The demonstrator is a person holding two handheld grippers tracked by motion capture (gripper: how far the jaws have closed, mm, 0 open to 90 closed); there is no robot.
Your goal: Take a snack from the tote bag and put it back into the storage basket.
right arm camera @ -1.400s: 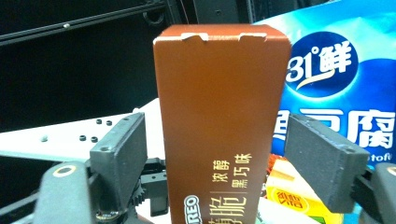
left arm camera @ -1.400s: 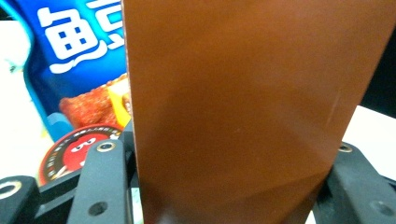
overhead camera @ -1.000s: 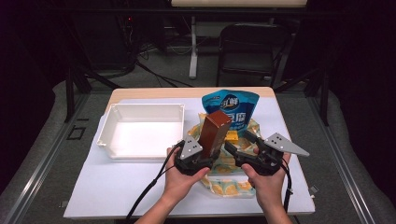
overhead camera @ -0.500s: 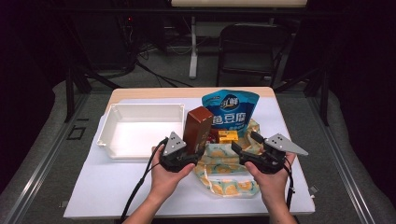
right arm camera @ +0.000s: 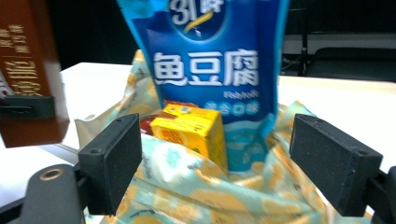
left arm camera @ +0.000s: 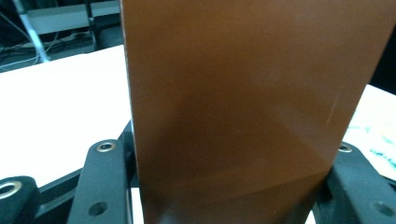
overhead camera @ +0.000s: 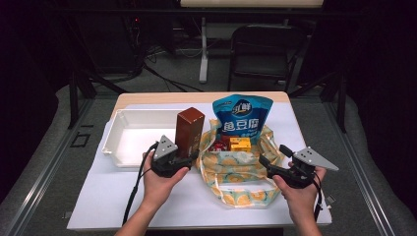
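My left gripper (overhead camera: 186, 156) is shut on the lower part of a tall brown box (overhead camera: 190, 129), holding it upright between the white tray (overhead camera: 129, 147) and the patterned cloth bag (overhead camera: 236, 169). In the left gripper view the brown box (left arm camera: 243, 102) sits between both black jaws. A blue snack pouch (overhead camera: 241, 115) stands in the bag behind a small yellow box (overhead camera: 240, 144) and a red item (overhead camera: 217, 145). My right gripper (overhead camera: 273, 154) is open at the bag's right edge with nothing between its jaws. The right gripper (right arm camera: 224, 168) faces the yellow box (right arm camera: 194, 130) and the pouch (right arm camera: 210, 60).
The white tray has nothing in it and lies at the left of the white tabletop (overhead camera: 147, 201). Beyond the table's far edge stand a dark chair (overhead camera: 263, 54) and a metal stand (overhead camera: 203, 49). Cables trail from both grippers toward the near edge.
My left gripper has carried the brown box leftward, from over the bag to the tray's right side. My right gripper has shifted slightly right and down beside the bag.
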